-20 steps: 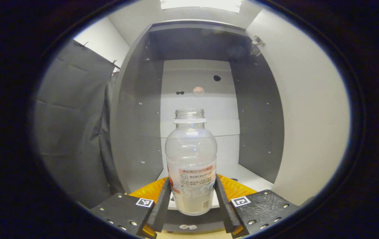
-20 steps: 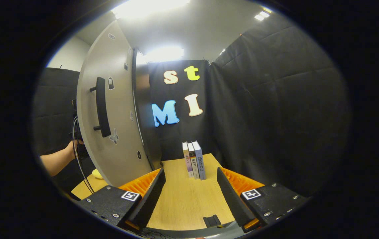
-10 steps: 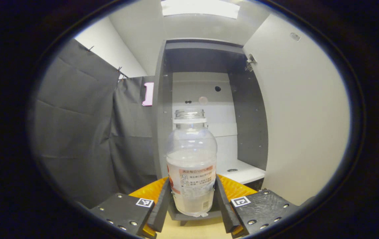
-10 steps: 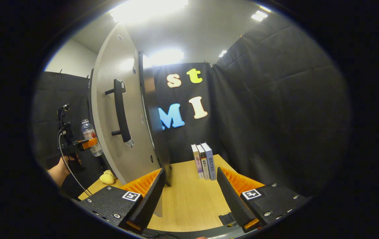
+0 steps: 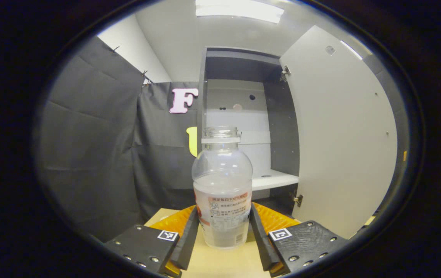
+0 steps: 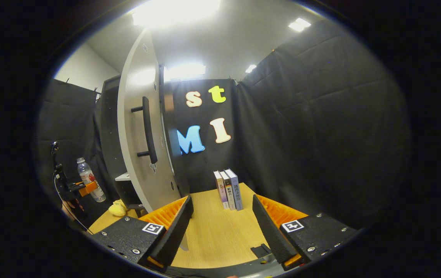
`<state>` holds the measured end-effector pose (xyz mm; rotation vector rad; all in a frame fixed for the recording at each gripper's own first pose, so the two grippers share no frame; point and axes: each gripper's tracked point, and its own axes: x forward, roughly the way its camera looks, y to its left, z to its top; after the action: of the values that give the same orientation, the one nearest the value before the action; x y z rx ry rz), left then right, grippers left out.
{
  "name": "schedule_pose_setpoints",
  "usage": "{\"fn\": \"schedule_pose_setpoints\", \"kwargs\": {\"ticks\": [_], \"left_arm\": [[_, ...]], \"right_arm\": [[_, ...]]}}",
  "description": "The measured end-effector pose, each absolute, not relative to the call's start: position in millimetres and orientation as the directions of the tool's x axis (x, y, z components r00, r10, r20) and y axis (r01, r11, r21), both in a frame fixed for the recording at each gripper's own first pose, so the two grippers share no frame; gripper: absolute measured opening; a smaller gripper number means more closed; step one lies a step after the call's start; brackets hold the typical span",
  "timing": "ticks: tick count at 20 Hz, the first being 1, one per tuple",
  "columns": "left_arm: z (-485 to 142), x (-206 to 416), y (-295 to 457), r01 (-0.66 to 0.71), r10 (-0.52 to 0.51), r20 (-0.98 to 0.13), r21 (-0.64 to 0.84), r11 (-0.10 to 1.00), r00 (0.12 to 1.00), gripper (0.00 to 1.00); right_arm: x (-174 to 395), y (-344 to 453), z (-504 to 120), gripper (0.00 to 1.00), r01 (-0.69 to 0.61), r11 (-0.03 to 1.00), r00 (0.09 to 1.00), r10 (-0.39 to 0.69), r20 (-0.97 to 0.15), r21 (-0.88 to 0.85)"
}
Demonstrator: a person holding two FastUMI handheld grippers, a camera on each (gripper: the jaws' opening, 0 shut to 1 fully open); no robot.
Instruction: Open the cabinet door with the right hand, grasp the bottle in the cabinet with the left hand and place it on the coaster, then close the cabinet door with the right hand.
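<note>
In the left gripper view, the left gripper (image 5: 223,235) has its two black fingers closed against the lower, labelled part of a clear plastic bottle (image 5: 222,185), one finger on each side. The bottle stands upright between them, uncapped, with a white ring below its open neck and a little clear liquid in its lower half. It is held in front of the cabinet (image 5: 243,127), outside it, above the light wooden tabletop (image 5: 220,262). Behind the bottle the cabinet stands open: dark grey side walls, a white back panel and a white shelf (image 5: 272,179). The cabinet door (image 5: 340,139) is swung wide open to the right of the bottle, its pale inner face turned toward the camera, with hinges at its top and bottom corners.

In the right gripper view, the right gripper (image 6: 222,227) hangs over the tabletop (image 6: 212,235) with its fingers spread well apart and nothing between them. The open cabinet door (image 6: 137,143) stands edge-on to the left, its black bar handle (image 6: 148,131) facing this gripper but well apart from it. Farther left, the left gripper (image 6: 83,187) appears small with the bottle (image 6: 88,183) in it, tilted. A small yellow object (image 6: 118,208) lies on the table near the cabinet's foot. Three books (image 6: 228,189) stand upright together at the far edge of the table.
</note>
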<state>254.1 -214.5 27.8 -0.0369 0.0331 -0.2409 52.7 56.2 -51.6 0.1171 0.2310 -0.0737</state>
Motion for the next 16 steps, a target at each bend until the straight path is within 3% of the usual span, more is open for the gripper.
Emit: {"fn": "schedule_pose_setpoints", "kwargs": {"ticks": [6, 7, 11, 12, 14, 15, 16], "left_arm": [[24, 253, -213, 0.224, -0.231, -0.097, -0.076, 0.972, 0.968, 0.7], [24, 254, -214, 0.222, -0.231, -0.101, -0.091, 0.971, 0.968, 0.76], [20, 257, -215, 0.205, -0.219, -0.125, -0.115, 0.972, 0.968, 0.7], [19, 257, -215, 0.202, -0.217, -0.13, -0.12, 0.972, 0.967, 0.76], [18, 258, -217, 0.2, -0.218, -0.136, -0.132, 0.971, 0.966, 0.76], [16, 258, -216, 0.199, -0.217, -0.145, -0.126, 0.972, 0.965, 0.7], [14, 257, -214, 0.198, -0.215, -0.164, -0.116, 0.973, 0.963, 0.7]], "right_arm": [[41, 59, -62, 0.95, 0.095, 0.99, 0.966, -0.067, -0.251, 0.1], [39, 62, -64, 0.95, 0.089, 0.991, 0.964, -0.059, -0.259, 0.104], [30, 63, -64, 0.95, 0.088, 0.992, 0.962, -0.06, -0.267, 0.091], [29, 61, -67, 0.95, 0.088, 0.993, 0.961, -0.063, -0.271, 0.082], [26, 58, -68, 0.95, 0.097, 0.993, 0.96, -0.074, -0.271, 0.072], [24, 57, -68, 0.95, 0.101, 0.992, 0.959, -0.077, -0.274, 0.075], [22, 57, -71, 0.95, 0.103, 0.992, 0.957, -0.078, -0.278, 0.076]]}}
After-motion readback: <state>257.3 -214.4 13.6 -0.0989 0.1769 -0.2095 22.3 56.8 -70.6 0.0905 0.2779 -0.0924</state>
